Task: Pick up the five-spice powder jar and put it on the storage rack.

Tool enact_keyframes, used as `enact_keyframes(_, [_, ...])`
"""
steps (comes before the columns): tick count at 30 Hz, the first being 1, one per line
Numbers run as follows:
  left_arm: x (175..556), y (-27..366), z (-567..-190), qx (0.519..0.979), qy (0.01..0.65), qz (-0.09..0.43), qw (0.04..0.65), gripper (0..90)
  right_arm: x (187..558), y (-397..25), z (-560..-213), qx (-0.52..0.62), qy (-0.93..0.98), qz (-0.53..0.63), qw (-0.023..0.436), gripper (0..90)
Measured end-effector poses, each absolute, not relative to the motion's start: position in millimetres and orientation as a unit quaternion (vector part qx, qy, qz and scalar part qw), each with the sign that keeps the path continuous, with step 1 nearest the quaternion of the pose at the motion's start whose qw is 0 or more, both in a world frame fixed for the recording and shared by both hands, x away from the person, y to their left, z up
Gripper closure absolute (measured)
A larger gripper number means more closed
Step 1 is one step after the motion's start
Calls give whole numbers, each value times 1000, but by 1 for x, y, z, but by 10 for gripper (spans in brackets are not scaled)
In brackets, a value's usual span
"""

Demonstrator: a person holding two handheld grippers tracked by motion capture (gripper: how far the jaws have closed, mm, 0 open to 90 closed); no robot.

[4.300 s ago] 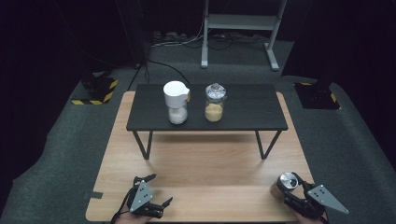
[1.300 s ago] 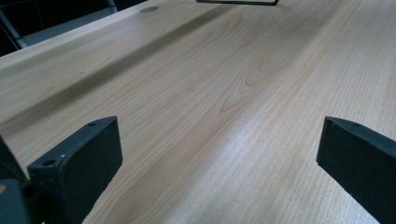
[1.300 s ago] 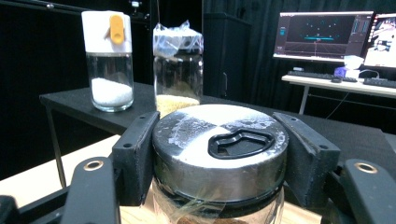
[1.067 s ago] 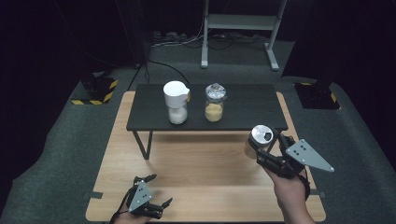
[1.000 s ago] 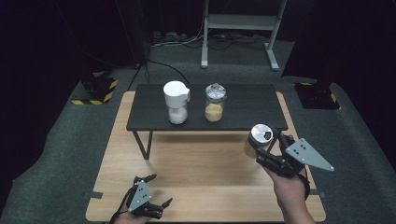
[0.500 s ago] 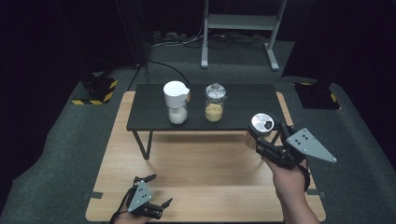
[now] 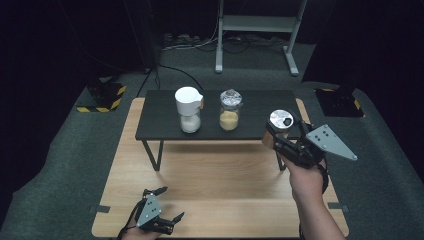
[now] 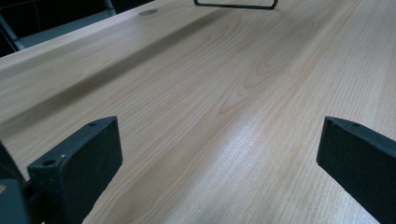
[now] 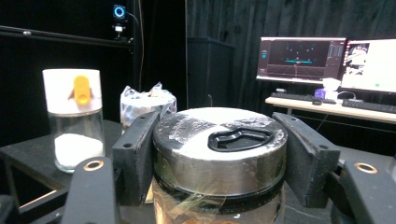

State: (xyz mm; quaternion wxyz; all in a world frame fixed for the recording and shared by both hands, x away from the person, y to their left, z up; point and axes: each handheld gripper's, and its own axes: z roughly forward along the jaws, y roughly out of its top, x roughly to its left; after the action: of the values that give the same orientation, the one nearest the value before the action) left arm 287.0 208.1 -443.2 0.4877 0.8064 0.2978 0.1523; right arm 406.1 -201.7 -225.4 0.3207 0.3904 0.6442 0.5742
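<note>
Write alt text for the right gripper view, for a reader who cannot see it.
Two black jaws of the right gripper clamp a glass jar with a silver metal lid, seen close up. Behind it on a black table stand a white-capped jar of white powder and a plastic-covered jar; lit monitors sit on a desk at the far right.

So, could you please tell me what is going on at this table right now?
A person holds a gripper in each hand. The right gripper is shut on a metal-lidded jar and holds it in the air at the right end of the small black table, where a white-capped jar and a plastic-covered jar stand. The left gripper is open and empty, low over the wooden tabletop.
</note>
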Motion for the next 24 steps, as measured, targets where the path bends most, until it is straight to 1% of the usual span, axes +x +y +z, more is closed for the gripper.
enact_keyframes(24, [287,210,-443,804,296,151,493,5,443,-190,-234,402,632,567,344,348])
